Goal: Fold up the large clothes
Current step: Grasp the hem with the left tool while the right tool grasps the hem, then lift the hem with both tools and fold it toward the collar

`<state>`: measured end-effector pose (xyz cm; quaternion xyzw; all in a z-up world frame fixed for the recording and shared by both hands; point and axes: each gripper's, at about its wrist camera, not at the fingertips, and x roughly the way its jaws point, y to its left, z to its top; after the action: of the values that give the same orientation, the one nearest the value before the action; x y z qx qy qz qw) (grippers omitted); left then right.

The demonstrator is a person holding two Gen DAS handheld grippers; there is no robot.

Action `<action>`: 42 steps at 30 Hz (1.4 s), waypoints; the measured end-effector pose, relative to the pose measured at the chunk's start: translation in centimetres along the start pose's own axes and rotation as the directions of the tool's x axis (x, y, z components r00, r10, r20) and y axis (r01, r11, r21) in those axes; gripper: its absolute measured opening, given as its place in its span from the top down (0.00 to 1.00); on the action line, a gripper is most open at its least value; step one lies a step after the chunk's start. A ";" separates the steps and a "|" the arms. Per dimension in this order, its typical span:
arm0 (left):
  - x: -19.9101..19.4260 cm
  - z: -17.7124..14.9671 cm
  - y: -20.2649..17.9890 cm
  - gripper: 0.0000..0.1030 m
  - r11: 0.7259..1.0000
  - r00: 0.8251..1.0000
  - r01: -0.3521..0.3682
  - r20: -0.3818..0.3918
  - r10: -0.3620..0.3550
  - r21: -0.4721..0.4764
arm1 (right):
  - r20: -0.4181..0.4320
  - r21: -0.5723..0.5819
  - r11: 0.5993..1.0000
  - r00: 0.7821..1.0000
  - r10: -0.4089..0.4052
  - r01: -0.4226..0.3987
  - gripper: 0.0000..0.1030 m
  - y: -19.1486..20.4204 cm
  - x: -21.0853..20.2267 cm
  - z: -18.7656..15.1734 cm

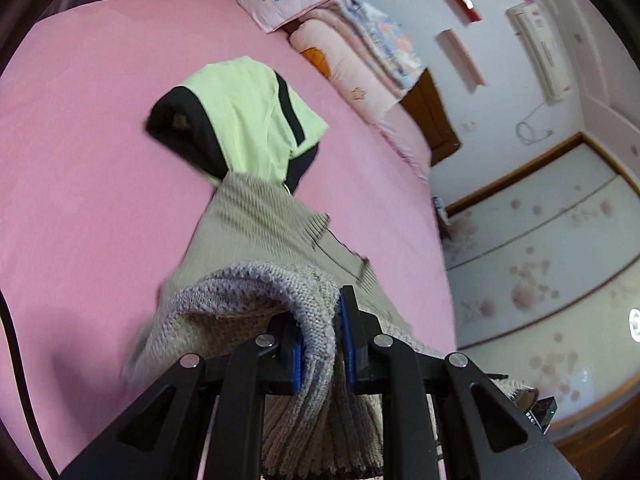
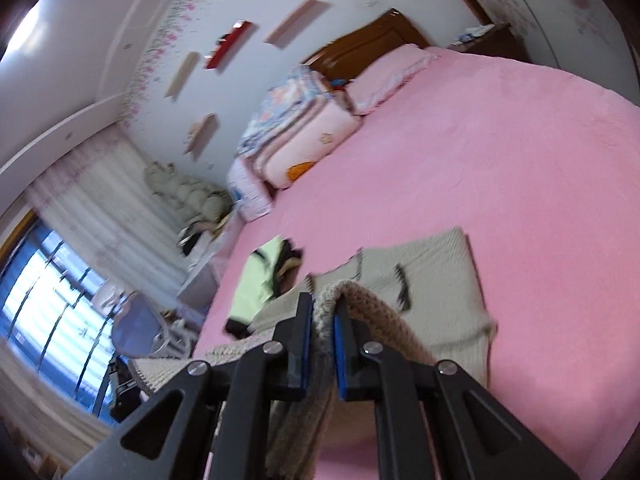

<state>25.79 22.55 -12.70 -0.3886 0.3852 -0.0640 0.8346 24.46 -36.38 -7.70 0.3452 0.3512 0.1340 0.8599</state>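
Note:
A beige knitted sweater (image 1: pixel 264 236) lies stretched over the pink bed (image 1: pixel 88 152). My left gripper (image 1: pixel 320 320) is shut on a thick fold of its knit edge, lifted above the sheet. In the right wrist view the same sweater (image 2: pixel 432 280) spreads across the bed, and my right gripper (image 2: pixel 324 316) is shut on another bunched edge of it. Beyond the sweater lies a light green and black garment (image 1: pixel 240 116), also seen as the green garment (image 2: pixel 260 276) to the left of the right gripper. Both views are tilted and blurred by motion.
Folded quilts and pillows (image 1: pixel 348 48) are stacked at the head of the bed by a wooden headboard (image 2: pixel 372 36). Wall shelves (image 2: pixel 232 40) hang above. A floral wardrobe (image 1: pixel 540 248) stands at the right, a curtained window (image 2: pixel 60 300) at the left.

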 end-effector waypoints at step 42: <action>15.1 10.5 2.8 0.45 0.978 0.978 -0.207 -0.004 0.207 0.022 | -0.206 0.084 0.960 0.947 -0.245 0.267 0.44 -8.4 18.7 5.2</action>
<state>43.02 24.68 -19.38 -0.3370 0.4255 0.0178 0.8397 41.39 -36.24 -20.43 0.3293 0.4821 0.0342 0.8111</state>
